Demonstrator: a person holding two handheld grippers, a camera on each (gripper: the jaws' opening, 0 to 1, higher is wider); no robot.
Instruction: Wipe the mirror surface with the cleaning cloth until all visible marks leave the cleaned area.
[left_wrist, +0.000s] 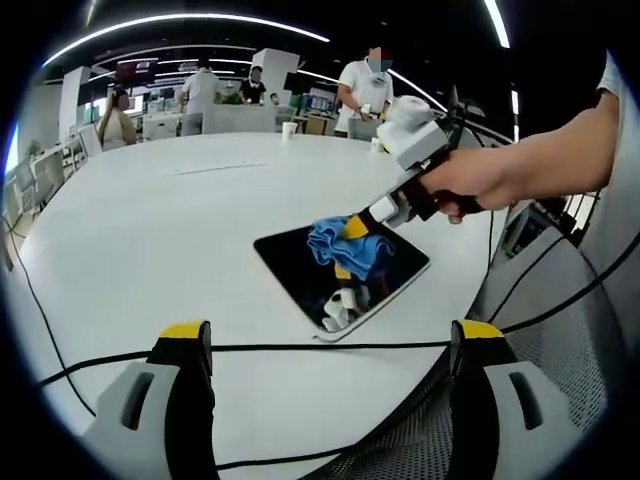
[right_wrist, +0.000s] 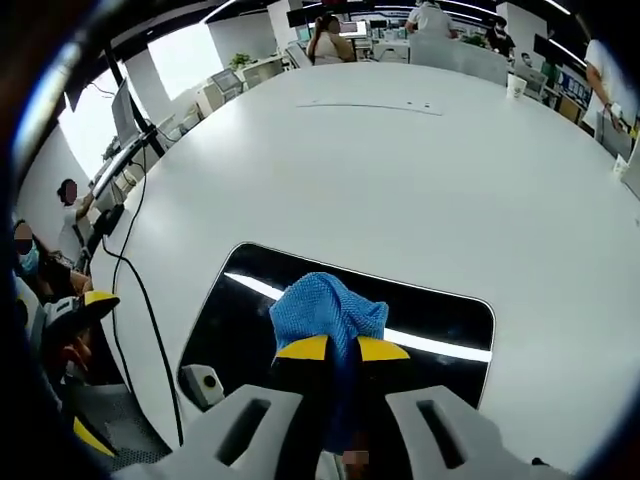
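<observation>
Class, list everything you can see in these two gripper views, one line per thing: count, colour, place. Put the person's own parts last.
Mirror: one, dark, rounded corners, flat on the table near its edge.
Cleaning cloth: one, blue, on the mirror, pinched in the right gripper.
Table: one, white, large.
Cables: black, across the table's near edge.
Cup: one, white, far side of table.
Other people: several, at desks beyond the table.
Left gripper: yellow-tipped jaws apart, holding nothing.
Right gripper: yellow-tipped jaws closed on cloth.
Hand: one, holding the right gripper.
</observation>
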